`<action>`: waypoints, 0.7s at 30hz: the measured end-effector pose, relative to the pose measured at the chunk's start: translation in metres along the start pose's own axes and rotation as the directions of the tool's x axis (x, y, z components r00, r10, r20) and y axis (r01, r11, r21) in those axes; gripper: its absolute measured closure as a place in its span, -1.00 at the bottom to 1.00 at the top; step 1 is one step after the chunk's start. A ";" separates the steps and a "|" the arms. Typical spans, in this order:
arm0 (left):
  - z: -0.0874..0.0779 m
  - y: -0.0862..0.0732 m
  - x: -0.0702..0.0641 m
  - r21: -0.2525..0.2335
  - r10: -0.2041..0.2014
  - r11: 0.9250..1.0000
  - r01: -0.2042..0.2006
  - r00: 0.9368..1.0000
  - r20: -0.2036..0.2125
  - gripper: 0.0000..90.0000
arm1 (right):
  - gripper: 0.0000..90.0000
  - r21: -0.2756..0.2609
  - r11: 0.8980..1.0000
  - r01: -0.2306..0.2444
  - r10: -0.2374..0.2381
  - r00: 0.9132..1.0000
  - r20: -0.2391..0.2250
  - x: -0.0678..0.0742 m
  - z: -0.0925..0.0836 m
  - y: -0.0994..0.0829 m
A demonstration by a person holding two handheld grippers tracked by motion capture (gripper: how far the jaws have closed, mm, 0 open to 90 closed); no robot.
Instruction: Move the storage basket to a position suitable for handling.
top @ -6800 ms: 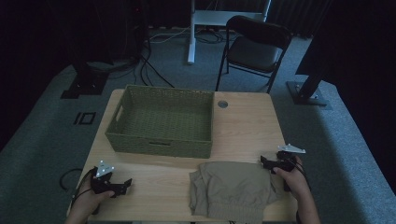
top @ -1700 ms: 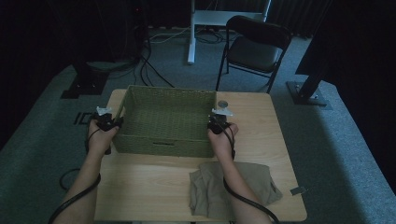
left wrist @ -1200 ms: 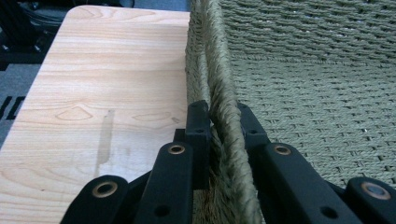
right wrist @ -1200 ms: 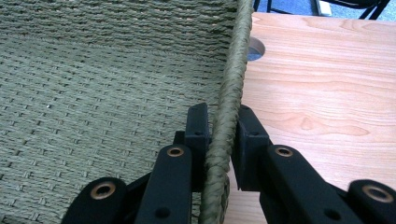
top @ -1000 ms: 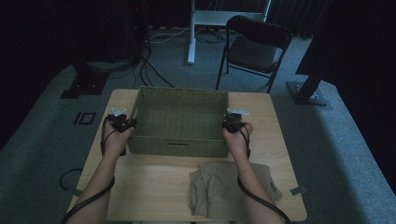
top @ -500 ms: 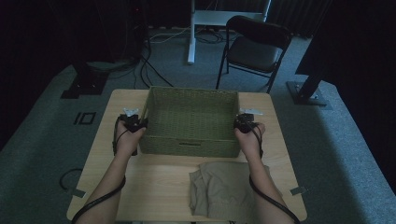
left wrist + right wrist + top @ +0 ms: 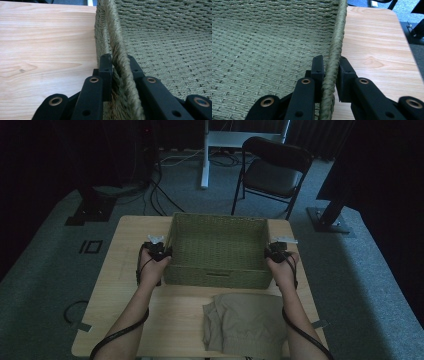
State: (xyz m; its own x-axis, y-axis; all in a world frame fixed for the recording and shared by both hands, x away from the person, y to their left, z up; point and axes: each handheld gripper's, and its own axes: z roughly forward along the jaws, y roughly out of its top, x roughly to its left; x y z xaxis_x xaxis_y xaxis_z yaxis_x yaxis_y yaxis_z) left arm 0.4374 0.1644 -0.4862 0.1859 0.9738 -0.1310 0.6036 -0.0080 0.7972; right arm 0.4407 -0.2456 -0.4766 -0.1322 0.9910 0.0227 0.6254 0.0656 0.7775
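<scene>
A pale wooden counter [image 7: 120, 265] stands on grey carpet in a dim room. On it sits a large rectangular basket of woven olive-green cord [image 7: 218, 245], empty, near the far edge and roughly centred. In front of it, at the near edge, lies a crumpled khaki cloth garment [image 7: 245, 322], likely waiting to go inside. A person's forearms reach in on either side of the basket. The left gripper [image 7: 117, 71] has its black jaws clamped over the basket's left rim, one jaw inside the wall, one outside. The right gripper [image 7: 330, 72] pinches the right rim likewise. Gripping both ends probably lets the person shift the basket evenly without twisting.
</scene>
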 end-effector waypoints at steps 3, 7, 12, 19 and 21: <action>0.001 0.000 -0.005 0.004 0.007 1.000 -0.007 1.000 0.002 0.78 | 0.74 0.002 1.000 0.007 -0.007 1.000 0.007 -0.008 -0.002 -0.001; 0.005 0.001 -0.016 0.004 0.006 1.000 -0.006 1.000 0.006 0.78 | 0.74 0.004 1.000 0.005 -0.005 1.000 0.008 -0.017 -0.002 -0.001; 0.009 0.003 -0.028 0.007 0.008 1.000 -0.008 1.000 0.013 0.78 | 0.74 0.000 1.000 -0.010 0.010 1.000 0.000 -0.031 -0.004 -0.003; 0.013 0.002 -0.046 0.005 0.017 1.000 -0.017 1.000 0.017 0.77 | 0.74 -0.005 1.000 -0.022 0.022 1.000 -0.008 -0.050 -0.006 -0.004; 0.013 0.001 -0.050 0.006 0.018 1.000 -0.018 1.000 0.015 0.77 | 0.74 -0.004 1.000 -0.023 0.023 1.000 -0.007 -0.055 -0.006 -0.004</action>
State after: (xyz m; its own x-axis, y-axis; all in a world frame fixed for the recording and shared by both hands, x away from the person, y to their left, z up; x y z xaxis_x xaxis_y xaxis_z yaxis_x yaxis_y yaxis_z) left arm 0.4389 0.1129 -0.4862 0.2086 0.9699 -0.1258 0.6046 -0.0268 0.7960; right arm 0.4407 -0.3008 -0.4770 -0.1232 0.9913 0.0455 0.6253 0.0420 0.7792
